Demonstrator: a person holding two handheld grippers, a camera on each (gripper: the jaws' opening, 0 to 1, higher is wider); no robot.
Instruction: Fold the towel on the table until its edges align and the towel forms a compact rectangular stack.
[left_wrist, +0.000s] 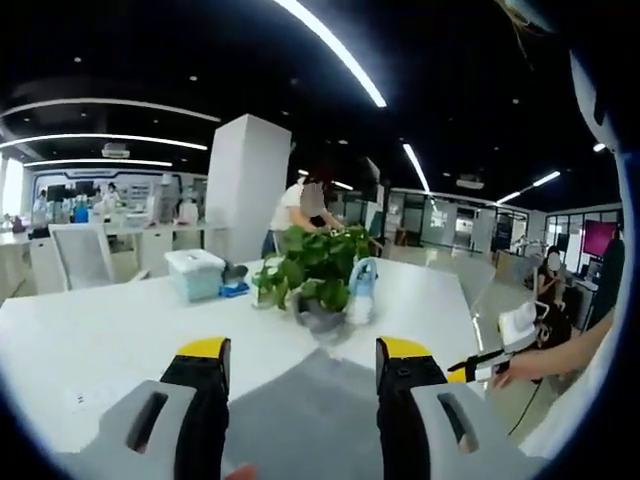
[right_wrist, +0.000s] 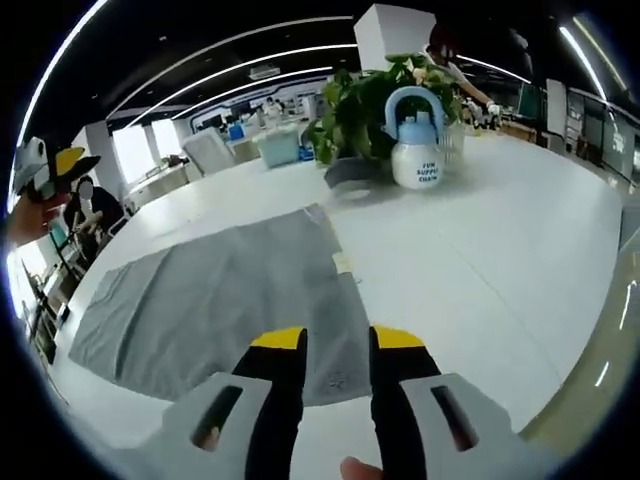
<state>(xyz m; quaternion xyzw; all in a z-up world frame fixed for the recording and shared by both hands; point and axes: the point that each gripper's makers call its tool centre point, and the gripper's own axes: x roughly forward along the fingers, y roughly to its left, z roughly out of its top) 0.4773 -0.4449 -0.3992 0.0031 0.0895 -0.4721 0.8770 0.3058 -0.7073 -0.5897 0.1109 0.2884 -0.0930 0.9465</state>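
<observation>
The flat grey cloth towel (right_wrist: 220, 300) is not folded yet.
It lies spread on the white worktop (right_wrist: 480, 250); left tool (left_wrist: 300, 372) and right tool (right_wrist: 336, 350) are open, holding nothing.

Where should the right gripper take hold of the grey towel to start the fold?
Probably the near corner of the grey towel, just ahead of the right gripper. The cloth lies flat and spread open there, with bare white table beside its edge, so come in low from the table side and pinch that edge.
</observation>
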